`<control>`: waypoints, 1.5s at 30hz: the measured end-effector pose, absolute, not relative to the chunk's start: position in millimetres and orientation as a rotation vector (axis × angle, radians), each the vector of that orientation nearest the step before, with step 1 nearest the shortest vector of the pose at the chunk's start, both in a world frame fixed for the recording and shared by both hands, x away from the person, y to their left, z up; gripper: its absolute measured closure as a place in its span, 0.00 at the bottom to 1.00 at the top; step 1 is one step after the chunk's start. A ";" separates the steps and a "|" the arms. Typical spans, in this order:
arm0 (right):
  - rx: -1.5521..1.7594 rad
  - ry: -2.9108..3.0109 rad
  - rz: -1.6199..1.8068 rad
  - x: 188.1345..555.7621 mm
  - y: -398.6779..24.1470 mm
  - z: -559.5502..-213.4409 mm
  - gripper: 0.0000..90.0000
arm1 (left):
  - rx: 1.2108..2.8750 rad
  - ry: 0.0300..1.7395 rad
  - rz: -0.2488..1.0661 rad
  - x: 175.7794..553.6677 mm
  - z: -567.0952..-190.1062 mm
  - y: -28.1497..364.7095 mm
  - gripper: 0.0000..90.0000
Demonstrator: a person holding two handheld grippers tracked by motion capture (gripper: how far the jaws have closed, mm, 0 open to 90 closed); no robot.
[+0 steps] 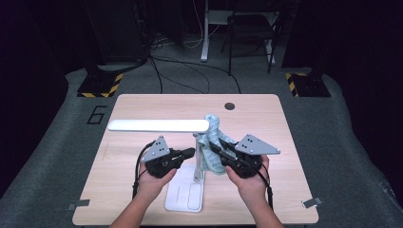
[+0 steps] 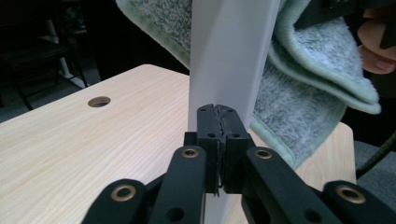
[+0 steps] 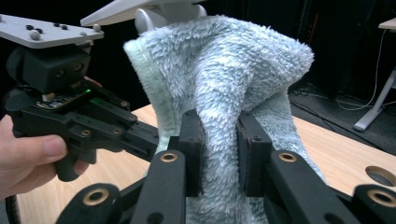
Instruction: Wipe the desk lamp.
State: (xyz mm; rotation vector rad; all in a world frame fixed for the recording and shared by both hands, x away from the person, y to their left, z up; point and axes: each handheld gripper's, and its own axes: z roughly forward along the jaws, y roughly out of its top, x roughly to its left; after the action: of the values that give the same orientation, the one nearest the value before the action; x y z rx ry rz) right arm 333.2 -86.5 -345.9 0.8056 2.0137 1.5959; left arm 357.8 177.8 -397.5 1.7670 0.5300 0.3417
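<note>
At frame centre, a soft, limp cloth drapes the lamp. Your right gripper pinches it; your left gripper looks closed, seemingly on nothing. Grip a thick fold.

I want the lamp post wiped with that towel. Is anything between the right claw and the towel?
Nothing visible: the right claw is already shut on a fold of the towel, which drapes against the lamp post. The left claw sits shut in front of the post.

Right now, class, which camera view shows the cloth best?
The right gripper view: the cloth is close, pinched by the right gripper. The left gripper view shows its folds behind the lamp post; the high view shows it small.
</note>
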 end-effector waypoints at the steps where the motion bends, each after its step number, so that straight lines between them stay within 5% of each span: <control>1: 0.805 2.012 1.597 332.8 -84.8 -345.1 0.83 | 1.771 0.520 0.351 358.5 -397.1 177.5 0.99; 45: 0.857 2.262 1.355 346.8 -58.9 -429.1 0.84 | 1.773 0.540 0.319 363.7 -401.0 178.7 0.99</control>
State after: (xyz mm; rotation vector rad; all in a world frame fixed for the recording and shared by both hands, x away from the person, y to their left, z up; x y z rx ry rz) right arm 346.8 -58.9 -429.1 0.8573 2.2618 1.3546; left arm 363.7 178.7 -401.0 1.7730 0.5404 0.3195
